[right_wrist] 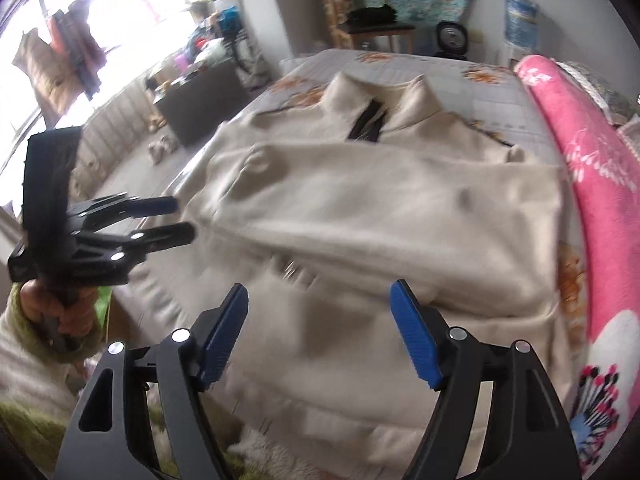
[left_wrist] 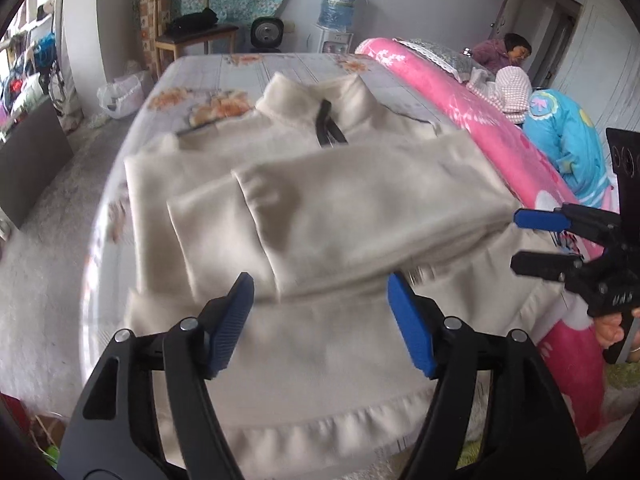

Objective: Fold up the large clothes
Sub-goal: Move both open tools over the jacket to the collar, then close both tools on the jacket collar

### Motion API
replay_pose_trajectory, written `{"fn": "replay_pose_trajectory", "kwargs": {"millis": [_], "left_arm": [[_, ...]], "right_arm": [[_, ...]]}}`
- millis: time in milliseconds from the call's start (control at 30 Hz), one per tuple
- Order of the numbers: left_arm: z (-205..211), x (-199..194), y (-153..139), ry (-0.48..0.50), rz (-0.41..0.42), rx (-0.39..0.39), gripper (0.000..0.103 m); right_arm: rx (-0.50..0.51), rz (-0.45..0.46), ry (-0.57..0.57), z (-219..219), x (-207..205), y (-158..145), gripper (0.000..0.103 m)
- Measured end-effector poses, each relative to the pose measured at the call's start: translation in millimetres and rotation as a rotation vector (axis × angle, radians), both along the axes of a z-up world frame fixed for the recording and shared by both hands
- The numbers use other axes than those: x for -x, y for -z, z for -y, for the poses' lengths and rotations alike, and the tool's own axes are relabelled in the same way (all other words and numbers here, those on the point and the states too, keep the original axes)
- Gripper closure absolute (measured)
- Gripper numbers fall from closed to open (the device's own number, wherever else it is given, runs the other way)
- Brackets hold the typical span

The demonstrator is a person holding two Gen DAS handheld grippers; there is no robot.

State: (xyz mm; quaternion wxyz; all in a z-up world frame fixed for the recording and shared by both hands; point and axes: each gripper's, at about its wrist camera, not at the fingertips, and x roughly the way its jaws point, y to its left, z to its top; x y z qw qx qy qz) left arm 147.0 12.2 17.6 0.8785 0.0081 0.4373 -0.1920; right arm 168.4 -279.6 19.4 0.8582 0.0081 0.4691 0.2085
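Observation:
A cream fleece jacket with a dark zipper lies flat on the bed, collar at the far end, both sleeves folded across its chest. It also shows in the right wrist view. My left gripper is open and empty, hovering over the jacket's lower part near the hem. My right gripper is open and empty over the hem too. In the left wrist view the right gripper is at the jacket's right edge. In the right wrist view the left gripper is at the jacket's left edge.
The jacket lies on a floral bedsheet. A pink blanket runs along the bed's right side, with blue clothing beyond it. A wooden chair, a water dispenser and a person are at the far end.

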Motion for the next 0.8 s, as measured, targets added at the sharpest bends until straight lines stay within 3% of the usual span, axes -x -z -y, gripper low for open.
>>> {"fn": "replay_pose_trajectory", "kwargs": {"millis": [233, 367, 467, 600, 767, 800], "left_arm": [[0.9, -82.3, -50.6, -0.047, 0.047, 0.061, 0.034], [14.8, -152.8, -60.6, -0.059, 0.053, 0.062, 0.034], [28.1, -213.0, -47.3, -0.067, -0.023, 0.091, 0.034], [48.8, -272.2, -18.0, -0.113, -0.075, 0.006, 0.034], [59.3, -306.3, 15.4, -0.156, -0.132, -0.076, 0.037], [60.0, -307.1, 19.2, -0.158, -0.135, -0.089, 0.043]], "right_arm": [[-0.095, 0.02, 0.12, 29.6, -100.2, -42.9, 0.031], [-0.076, 0.019, 0.165, 24.8, -174.5, -51.3, 0.031], [-0.048, -0.036, 0.175, 12.2, -237.7, -36.7, 0.031], [-0.026, -0.142, 0.188, -3.9, -303.8, -1.3, 0.031], [0.065, -0.219, 0.178, -19.6, -335.1, 41.6, 0.033], [0.084, -0.229, 0.175, -19.7, -335.9, 47.9, 0.037]]}}
